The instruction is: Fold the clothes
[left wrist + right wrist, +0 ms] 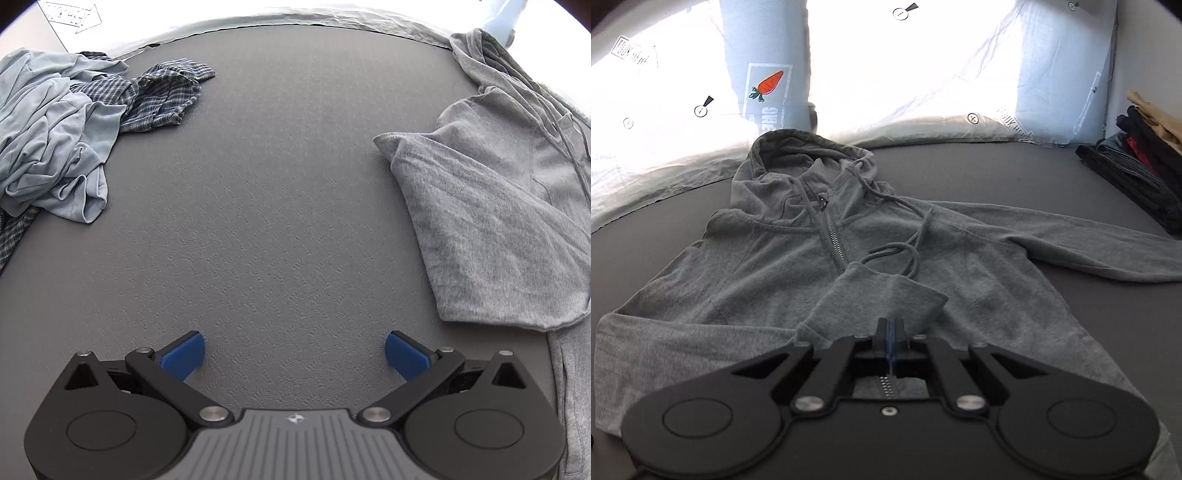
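Observation:
A grey zip hoodie (pixel 768 273) lies front-up on the dark grey table, hood at the far end, one sleeve stretched out to the right (pixel 1089 251). My right gripper (pixel 891 332) is shut on the cuff of the hoodie's other sleeve (pixel 882 295), which is folded across the chest. In the left wrist view the hoodie (pixel 498 229) lies at the right edge. My left gripper (pixel 294 354) is open and empty over bare table, to the left of the hoodie.
A crumpled light blue shirt (pixel 48 140) and a plaid shirt (pixel 162 96) lie at the far left. A stack of dark folded clothes (pixel 1137 173) sits at the far right. A white crinkled sheet (pixel 923 92) borders the table's far edge.

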